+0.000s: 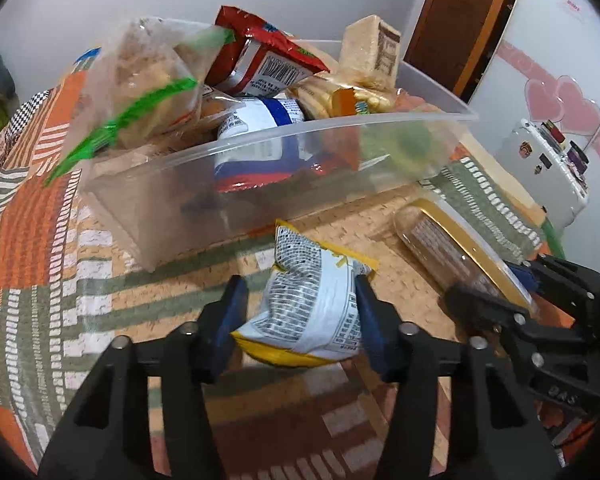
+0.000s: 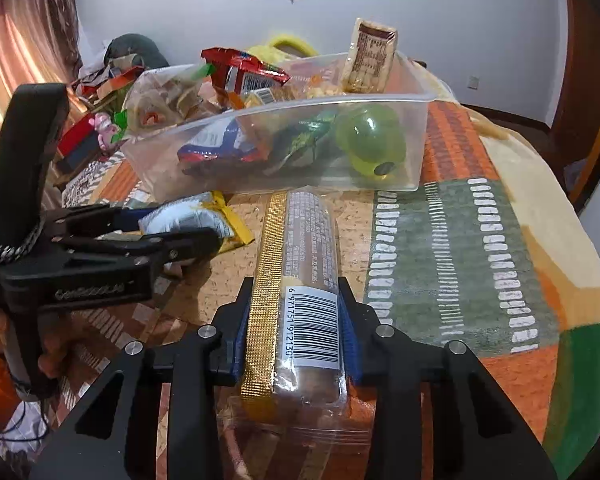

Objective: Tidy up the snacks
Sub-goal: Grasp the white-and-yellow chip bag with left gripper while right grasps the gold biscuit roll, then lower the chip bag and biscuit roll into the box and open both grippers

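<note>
Most of the sorting looks done. The clear plastic bin stands on the patterned cloth toward its far edge and is already heaped: a red packet, a green-trimmed clear bag, a blue-and-white packet, a wafer pack standing upright against the far wall, and a green round item in the bin's right end. Two snacks remain outside it, both just in front of its near wall, and each one is already in a gripper.

The left gripper has its blue pads partly open around the yellow-and-white snack bag. The right pad presses against the bag's side; the left pad seems to stand a little apart from the crumpled foil, though blur along that edge makes contact hard to judge. The bag looks lifted slightly off the cloth, so I judge it loosely held, not firmly clamped.

The right gripper is closed to a narrow gap on the long biscuit roll, its pads pressing both sides near the barcode end. The roll points straight toward the bin's near wall, its far end nearly touching it.

What is left, by my reading, is to carry these two over the rim and drop them in.
</note>
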{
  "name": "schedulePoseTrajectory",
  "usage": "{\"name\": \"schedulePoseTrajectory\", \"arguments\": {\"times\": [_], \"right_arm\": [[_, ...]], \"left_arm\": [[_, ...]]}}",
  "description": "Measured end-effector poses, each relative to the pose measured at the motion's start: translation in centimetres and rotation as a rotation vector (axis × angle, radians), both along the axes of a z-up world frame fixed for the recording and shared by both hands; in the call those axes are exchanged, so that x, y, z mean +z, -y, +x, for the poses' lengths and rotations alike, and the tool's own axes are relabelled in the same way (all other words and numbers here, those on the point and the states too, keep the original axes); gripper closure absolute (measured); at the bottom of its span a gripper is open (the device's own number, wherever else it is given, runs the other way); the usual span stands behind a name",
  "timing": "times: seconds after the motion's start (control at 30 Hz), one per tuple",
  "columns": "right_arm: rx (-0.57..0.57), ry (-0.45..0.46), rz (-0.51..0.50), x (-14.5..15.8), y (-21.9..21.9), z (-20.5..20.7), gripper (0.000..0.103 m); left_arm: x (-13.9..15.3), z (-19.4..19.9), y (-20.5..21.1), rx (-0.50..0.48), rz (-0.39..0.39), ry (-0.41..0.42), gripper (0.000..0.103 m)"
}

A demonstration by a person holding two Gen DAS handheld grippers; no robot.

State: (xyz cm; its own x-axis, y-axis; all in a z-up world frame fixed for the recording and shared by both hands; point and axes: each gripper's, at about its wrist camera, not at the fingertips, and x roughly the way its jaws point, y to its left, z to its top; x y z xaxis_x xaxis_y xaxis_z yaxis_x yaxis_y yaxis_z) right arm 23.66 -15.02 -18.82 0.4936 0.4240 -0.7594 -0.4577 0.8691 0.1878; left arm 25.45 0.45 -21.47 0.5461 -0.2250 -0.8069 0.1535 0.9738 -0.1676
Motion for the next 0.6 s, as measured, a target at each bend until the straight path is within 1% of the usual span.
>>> {"name": "schedulePoseTrajectory", "arguments": {"times": [0.07, 0.13, 0.23, 0.3, 0.4, 0.6], "right_arm": [[-0.005, 0.004, 0.009, 0.3, 0.4, -0.4, 0.069], [-0.008, 0.011, 0.016, 0.7, 0.7, -0.6, 0.069], [-0.011, 0.025, 0.027, 1.5, 1.1, -0.9, 0.069], [-0.013, 0.041, 0.033, 2.2, 1.5, -1.1, 0.069], [-0.016, 0.073, 0.045, 3.5, 2.0, -1.3, 0.069], [-0.031, 0.128, 0.075, 5.7, 2.1, -0.5, 0.069]], "left_arm": [[0.4, -0.4, -0.2, 0.008, -0.009, -0.005, 0.056], [0.9, -1.0, -0.5, 0.016, -0.002, 0.003, 0.058], [2.2, -1.8, -0.5, 0.022, -0.002, 0.028, 0.062], [3.1, -2.2, -0.6, 0.025, -0.013, 0.047, 0.066], [4.6, -2.7, -0.6, 0.03, -0.016, 0.087, 0.067], [7.3, -2.8, -0.3, 0.039, -0.021, 0.155, 0.067]]}}
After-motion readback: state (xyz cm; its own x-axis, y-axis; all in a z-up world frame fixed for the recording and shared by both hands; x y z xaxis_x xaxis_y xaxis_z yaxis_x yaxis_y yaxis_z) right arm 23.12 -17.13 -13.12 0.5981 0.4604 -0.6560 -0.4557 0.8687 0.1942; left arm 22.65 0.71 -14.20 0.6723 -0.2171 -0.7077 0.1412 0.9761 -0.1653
